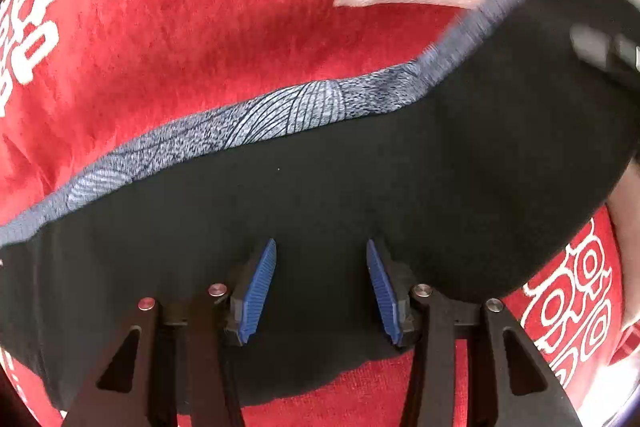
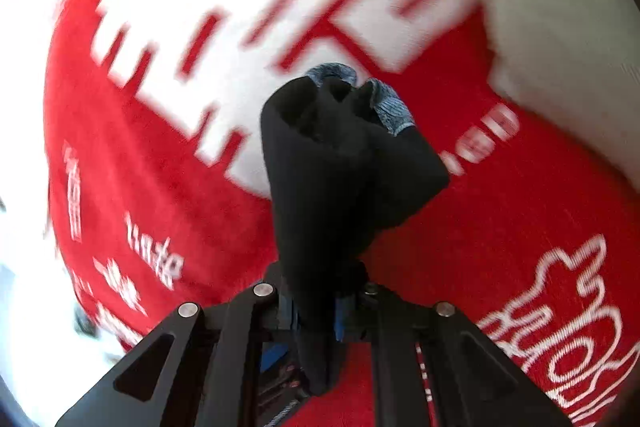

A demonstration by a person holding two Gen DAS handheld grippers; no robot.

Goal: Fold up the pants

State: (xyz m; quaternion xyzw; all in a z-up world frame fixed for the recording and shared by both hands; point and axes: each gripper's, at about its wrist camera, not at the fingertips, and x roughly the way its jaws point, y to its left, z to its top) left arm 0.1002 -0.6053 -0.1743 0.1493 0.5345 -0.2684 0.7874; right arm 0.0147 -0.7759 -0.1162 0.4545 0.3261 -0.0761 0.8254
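Note:
The black pants with a blue-grey patterned band along one edge lie on a red cloth. My left gripper is open just above the black fabric, its blue pads apart on either side of it. My right gripper is shut on a bunched part of the pants, which rises from the jaws as a black cone with blue-grey trim at its tip. The right gripper also shows blurred at the far right of the left wrist view.
A red cloth with large white lettering covers the surface under the pants; it also fills the right wrist view. A white area lies past the cloth's edge at the upper right.

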